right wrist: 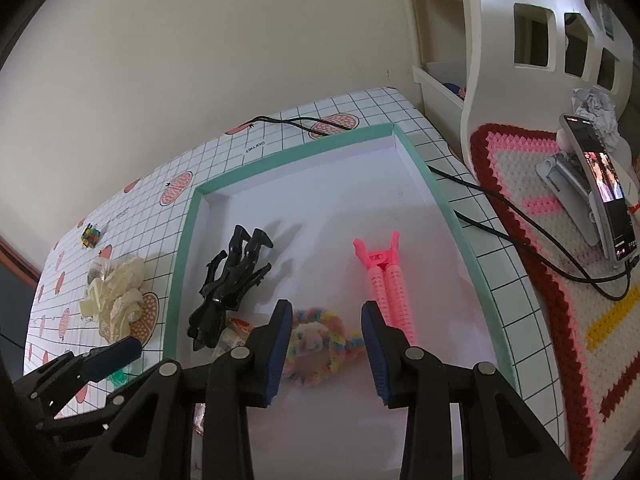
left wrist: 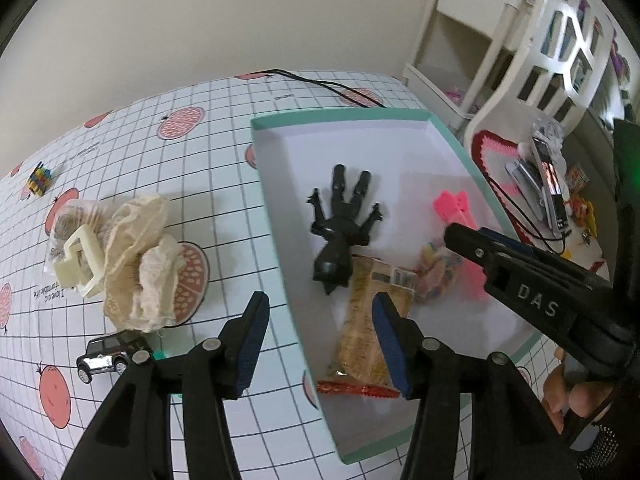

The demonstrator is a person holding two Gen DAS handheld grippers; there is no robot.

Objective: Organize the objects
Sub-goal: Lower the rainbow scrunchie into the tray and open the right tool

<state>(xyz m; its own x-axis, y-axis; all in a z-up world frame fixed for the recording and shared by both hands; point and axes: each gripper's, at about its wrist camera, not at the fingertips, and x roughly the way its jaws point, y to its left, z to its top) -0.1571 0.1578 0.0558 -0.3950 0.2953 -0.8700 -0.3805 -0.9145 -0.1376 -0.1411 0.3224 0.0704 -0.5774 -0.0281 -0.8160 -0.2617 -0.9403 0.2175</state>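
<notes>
A teal-rimmed tray holds a black toy figure, a pink hair clip, a rainbow scrunchie and a snack packet. My left gripper is open over the tray's left wall and grips nothing. My right gripper is open just above the scrunchie, with the pink clip beside its right finger. On the table left of the tray lie a cream lace scrunchie, a cream claw clip, a toy car and a small colourful cube.
A black cable runs past the tray's far and right sides. To the right, a phone on a stand sits on a crochet mat. White shelving stands behind it. A small clear bag lies by the claw clip.
</notes>
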